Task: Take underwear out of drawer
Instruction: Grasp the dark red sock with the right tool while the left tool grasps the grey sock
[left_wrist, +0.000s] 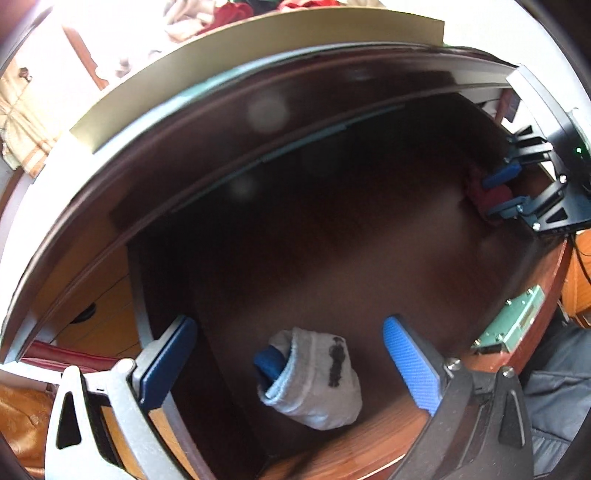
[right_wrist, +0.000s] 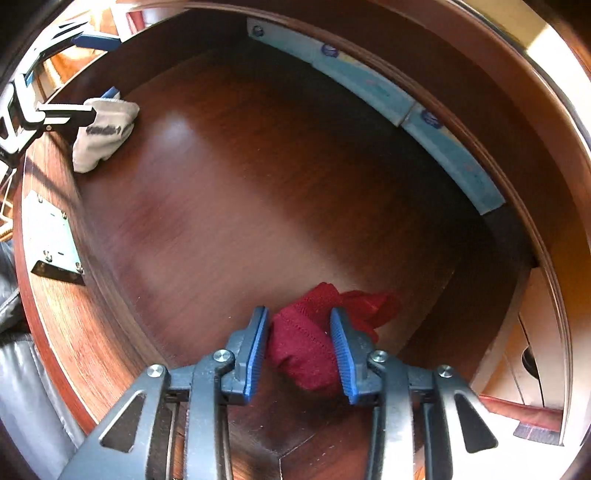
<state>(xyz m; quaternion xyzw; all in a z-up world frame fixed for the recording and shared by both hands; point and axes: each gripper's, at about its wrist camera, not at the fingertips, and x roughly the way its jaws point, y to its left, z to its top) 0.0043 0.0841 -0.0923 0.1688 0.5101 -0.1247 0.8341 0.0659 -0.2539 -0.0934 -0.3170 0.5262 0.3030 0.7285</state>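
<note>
The open wooden drawer (right_wrist: 258, 177) holds two rolled bundles. In the right wrist view a red underwear bundle (right_wrist: 365, 306) sits near the front right corner. My right gripper (right_wrist: 301, 350) points down on it, and both blue pads press its sides. A grey-white underwear roll (left_wrist: 314, 384) with a dark print and a blue lining lies on the drawer floor. My left gripper (left_wrist: 295, 360) straddles it, jaws wide, pads clear of the cloth. The left wrist view shows the right gripper (left_wrist: 504, 192) at the far right, closed on the red underwear (left_wrist: 480, 195). The right wrist view shows the left gripper (right_wrist: 103, 66) over the grey roll (right_wrist: 107, 136).
A pale blue strip (right_wrist: 388, 96) runs along the drawer's far wall. A metal lock plate (right_wrist: 51, 236) is screwed inside the front panel. Crumpled clothes (left_wrist: 207, 18) lie on top of the cabinet. A dark padded sleeve (left_wrist: 554, 387) is by the drawer front.
</note>
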